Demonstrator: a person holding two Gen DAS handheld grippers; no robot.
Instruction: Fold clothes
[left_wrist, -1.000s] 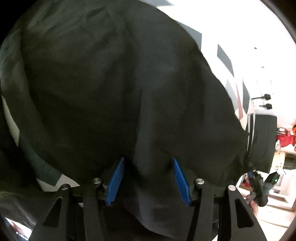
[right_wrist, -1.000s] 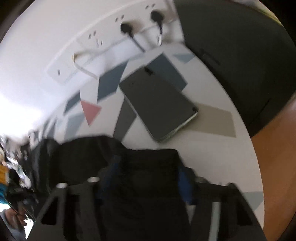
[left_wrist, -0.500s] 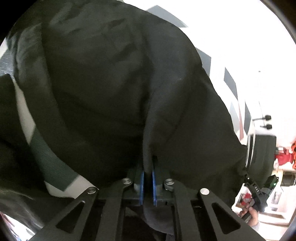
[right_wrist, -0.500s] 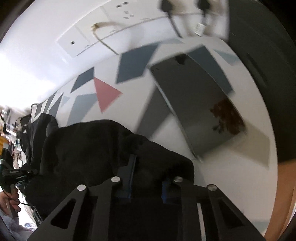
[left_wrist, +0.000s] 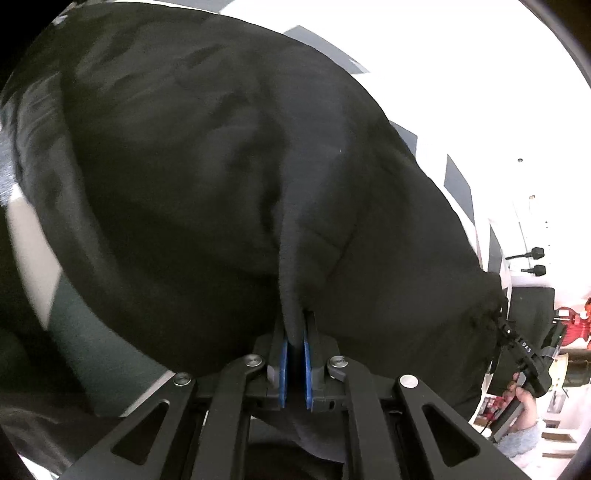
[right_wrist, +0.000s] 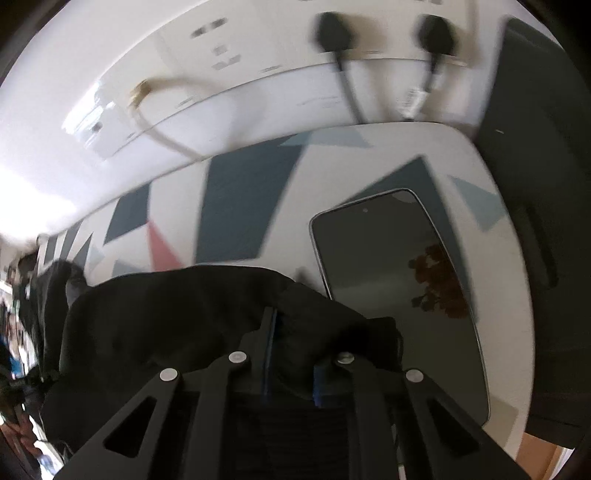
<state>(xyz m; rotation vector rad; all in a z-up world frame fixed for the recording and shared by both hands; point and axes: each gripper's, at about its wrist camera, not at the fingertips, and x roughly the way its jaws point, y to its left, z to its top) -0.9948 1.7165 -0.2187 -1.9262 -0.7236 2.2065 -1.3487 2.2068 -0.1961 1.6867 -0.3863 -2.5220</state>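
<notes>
A black garment (left_wrist: 207, 177) lies spread over a white table printed with grey-blue and pink shapes (right_wrist: 240, 206), filling most of the left wrist view. A ridge of its cloth rises from the near edge and runs between the blue pads (left_wrist: 283, 363) of the left gripper (left_wrist: 295, 354), which is pinched tight on that fold with almost no gap left. To the left of the garment a strip of bare tabletop and a dark green patch show.

In the right wrist view, another bunched part of the same black cloth sits between the fingers of the right gripper (right_wrist: 291, 354). Its jaws are closing on the bunch, with the pads pressed into the fabric on both sides. At the far right of the left wrist view this gripper appears again, held in a hand (left_wrist: 526, 400) at the garment's right edge.

Just right of the cloth, a dark smartphone (right_wrist: 399, 280) lies flat on the table, screen up. Beyond the table's far edge a white socket strip (right_wrist: 258, 59) carries two black plugs (right_wrist: 334, 31).
</notes>
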